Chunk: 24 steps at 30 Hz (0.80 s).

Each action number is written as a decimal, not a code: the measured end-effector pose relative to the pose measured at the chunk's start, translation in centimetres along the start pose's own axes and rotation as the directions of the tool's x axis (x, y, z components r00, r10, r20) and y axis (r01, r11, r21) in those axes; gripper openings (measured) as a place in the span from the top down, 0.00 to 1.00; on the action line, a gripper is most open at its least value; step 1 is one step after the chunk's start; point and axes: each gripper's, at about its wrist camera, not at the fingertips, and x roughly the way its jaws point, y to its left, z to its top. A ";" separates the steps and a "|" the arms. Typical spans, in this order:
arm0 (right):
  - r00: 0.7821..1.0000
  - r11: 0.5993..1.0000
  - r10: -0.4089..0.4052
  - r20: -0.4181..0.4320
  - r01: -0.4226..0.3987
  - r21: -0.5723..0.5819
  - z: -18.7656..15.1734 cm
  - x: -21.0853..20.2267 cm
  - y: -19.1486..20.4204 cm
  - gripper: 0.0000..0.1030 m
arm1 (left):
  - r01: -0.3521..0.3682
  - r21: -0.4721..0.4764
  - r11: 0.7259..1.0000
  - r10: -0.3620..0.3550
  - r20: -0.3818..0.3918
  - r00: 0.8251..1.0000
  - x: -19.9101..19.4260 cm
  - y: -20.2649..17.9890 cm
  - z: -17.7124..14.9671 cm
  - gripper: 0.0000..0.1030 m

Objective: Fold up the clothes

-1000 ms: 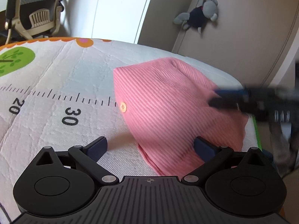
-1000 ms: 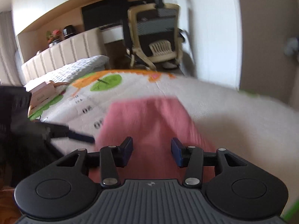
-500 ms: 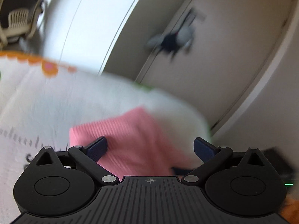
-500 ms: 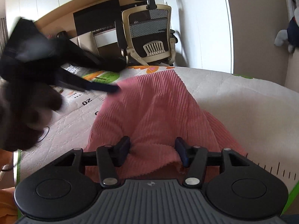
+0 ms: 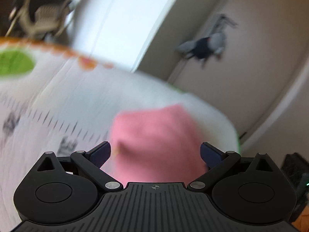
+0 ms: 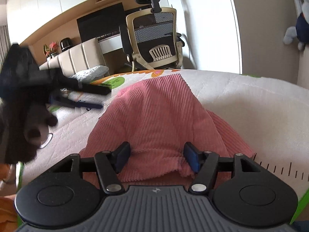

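Right gripper (image 6: 157,159), jaws parted around a raised hem of the pink ribbed garment (image 6: 154,116) without pinching it; left gripper (image 5: 155,152) spread wide, empty (view blurred); garment lies bunched on the printed mat (image 6: 251,100), likely mid-fold.

Daylight fills both views, bright and soft. The left wrist view is heavily motion-smeared: the pink garment (image 5: 156,143), the mat (image 5: 58,104) and the hanging plush toy (image 5: 204,46) all streak. The right wrist view is sharp, except the blurred left gripper (image 6: 96,98). Fisheye curvature bends walls and mat edges.
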 end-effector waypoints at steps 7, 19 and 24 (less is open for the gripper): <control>1.000 1.000 0.013 -0.008 -0.013 0.001 1.7 -1.5 -0.9 0.34 | -0.045 0.053 0.998 0.045 0.002 0.999 0.4 -0.6 -1.1 0.01; 0.992 0.978 -0.119 -0.049 0.109 -0.178 7.1 6.4 -0.5 0.34 | -0.100 0.135 0.986 0.100 0.006 0.995 1.4 -1.8 -2.5 0.01; 0.993 0.992 -0.106 -0.057 0.101 -0.079 5.6 7.1 -2.3 0.27 | 0.006 0.052 0.999 -0.006 0.007 1.000 1.6 -1.0 -2.3 0.02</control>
